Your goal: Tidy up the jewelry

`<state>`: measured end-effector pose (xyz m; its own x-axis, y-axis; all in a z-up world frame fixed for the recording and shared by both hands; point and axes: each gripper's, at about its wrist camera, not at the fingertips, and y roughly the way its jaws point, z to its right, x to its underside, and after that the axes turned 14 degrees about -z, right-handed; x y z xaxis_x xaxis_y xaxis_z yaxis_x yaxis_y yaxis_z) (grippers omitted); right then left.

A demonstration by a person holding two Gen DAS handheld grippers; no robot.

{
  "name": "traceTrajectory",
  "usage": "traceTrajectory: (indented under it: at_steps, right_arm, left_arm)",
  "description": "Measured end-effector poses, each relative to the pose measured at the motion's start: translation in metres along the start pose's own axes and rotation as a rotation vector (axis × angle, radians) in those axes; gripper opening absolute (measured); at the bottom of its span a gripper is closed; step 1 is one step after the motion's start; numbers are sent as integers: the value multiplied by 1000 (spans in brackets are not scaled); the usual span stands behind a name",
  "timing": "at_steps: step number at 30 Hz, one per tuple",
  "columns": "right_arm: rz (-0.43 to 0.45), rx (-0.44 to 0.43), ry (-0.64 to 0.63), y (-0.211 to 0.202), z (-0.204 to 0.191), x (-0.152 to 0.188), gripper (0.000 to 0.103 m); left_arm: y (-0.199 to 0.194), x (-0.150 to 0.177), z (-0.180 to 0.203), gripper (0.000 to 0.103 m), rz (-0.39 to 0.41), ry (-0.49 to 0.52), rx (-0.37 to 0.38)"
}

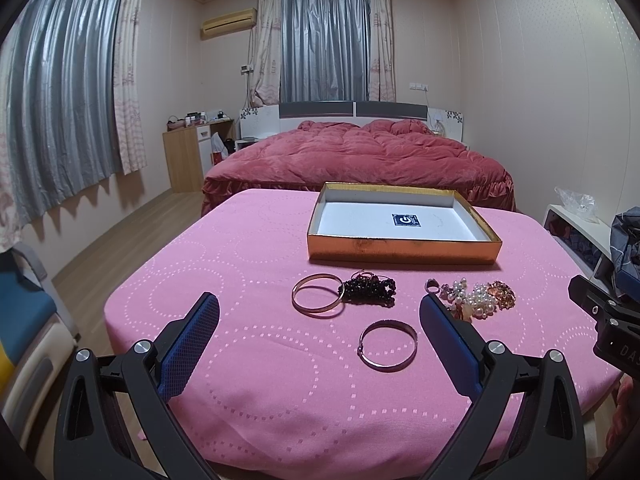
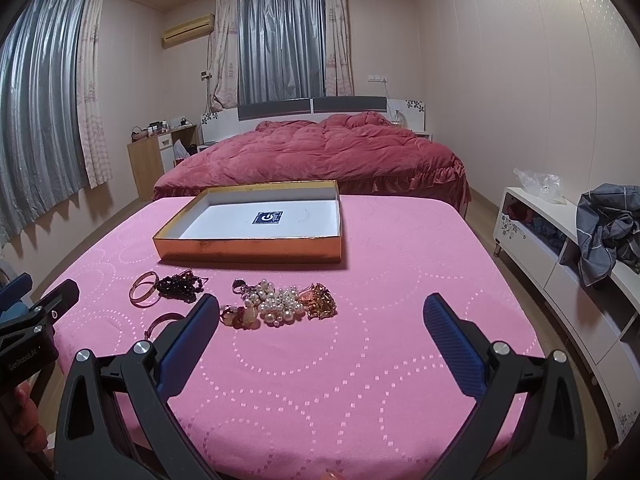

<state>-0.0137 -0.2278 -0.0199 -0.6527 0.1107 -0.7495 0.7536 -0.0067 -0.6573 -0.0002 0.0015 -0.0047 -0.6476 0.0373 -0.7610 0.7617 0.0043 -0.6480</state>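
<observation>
A shallow gold box (image 1: 404,246) with a white floor stands open on the pink table; it also shows in the right wrist view (image 2: 248,250). In front of it lie a gold bangle (image 1: 318,299), a dark bead bracelet (image 1: 368,290), a second bangle (image 1: 388,345), a ring (image 1: 432,286) and a pile of pearl and amber pieces (image 1: 480,298). The right wrist view shows the pearl pile (image 2: 280,302), the beads (image 2: 178,286) and the bangle (image 2: 144,289). My left gripper (image 1: 320,314) is open above the table, short of the bangles. My right gripper (image 2: 320,314) is open, just right of the pile.
The pink tablecloth (image 1: 248,264) covers the table. A bed with a red quilt (image 1: 360,152) stands behind it. A white cabinet (image 2: 560,256) with clothes on it runs along the right. A wooden desk (image 1: 188,152) is at the back left.
</observation>
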Motion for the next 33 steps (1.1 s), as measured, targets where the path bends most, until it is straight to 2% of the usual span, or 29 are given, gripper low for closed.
traceTrajectory:
  at_steps: [1, 33]
  right_arm:
    - [0, 1, -1, 0, 0, 0, 0]
    - [-26, -5, 8, 9, 0, 2, 0]
  left_arm:
    - [0, 0, 0, 97, 0, 0, 0]
    - [6, 3, 1, 97, -31, 4, 7]
